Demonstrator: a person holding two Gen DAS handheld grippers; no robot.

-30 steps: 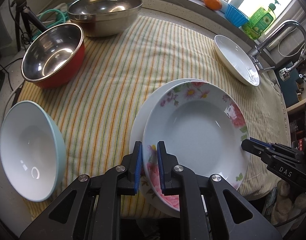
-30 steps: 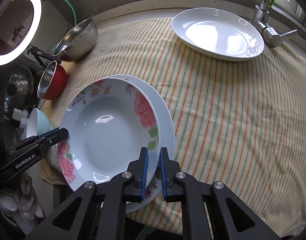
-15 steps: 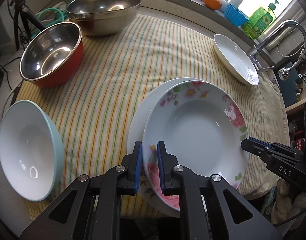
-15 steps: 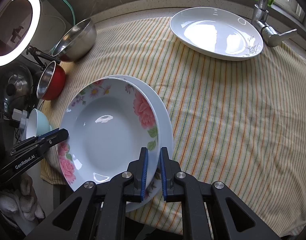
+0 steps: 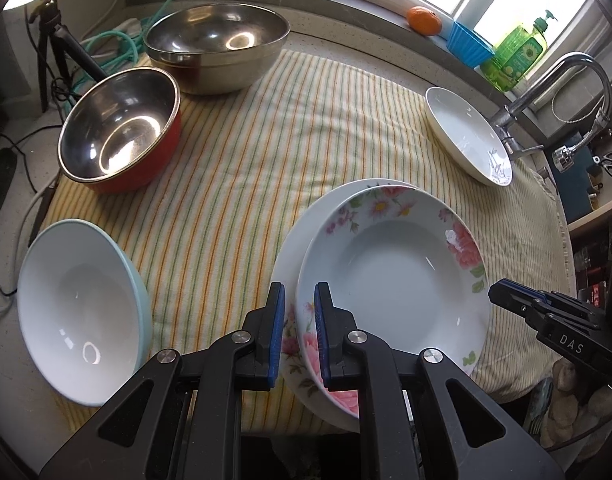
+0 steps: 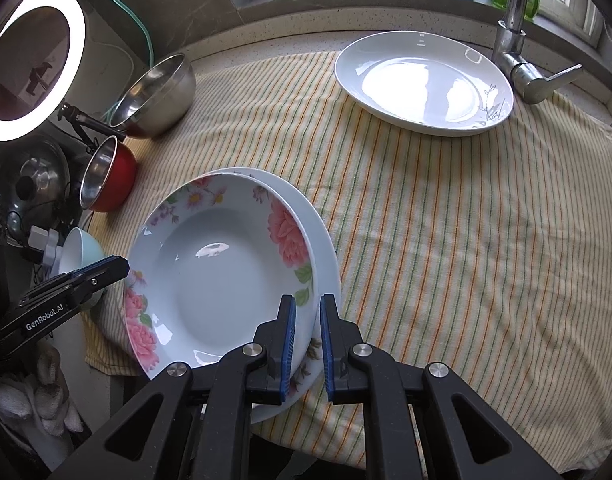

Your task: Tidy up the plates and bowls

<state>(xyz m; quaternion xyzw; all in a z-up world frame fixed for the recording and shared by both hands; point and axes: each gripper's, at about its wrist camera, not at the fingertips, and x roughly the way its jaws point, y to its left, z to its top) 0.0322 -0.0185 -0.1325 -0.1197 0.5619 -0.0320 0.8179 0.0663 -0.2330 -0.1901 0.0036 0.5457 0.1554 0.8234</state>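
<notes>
1. Plates and bowls sit on a striped cloth (image 5: 306,132) covering the desk, seen from two cameras looking down along the jaws.
2. Centre of both views: a floral plate (image 5: 394,276) rests tilted on a plain white plate (image 5: 301,240) beneath it, offset toward lower right in the left view.
3. Left gripper (image 5: 298,334), bottom centre of the left view, has its jaws narrow and clamped on the floral plate's near left rim.
4. Right gripper (image 6: 308,344), bottom centre of the right view, likewise pinches the opposite rim, jaws narrow; the lower plate's edge may sit between them too, I cannot tell.
5. Both hands hold the same plate from opposite sides, so neither is nearer; the plate lies straight ahead of each pair of jaws.
6. Upper right: another white plate (image 6: 422,84) near the tap (image 6: 518,40).
7. Left side: steel bowl (image 5: 217,48), red bowl (image 5: 121,140), pale blue bowl (image 5: 81,304), all apart.
</notes>
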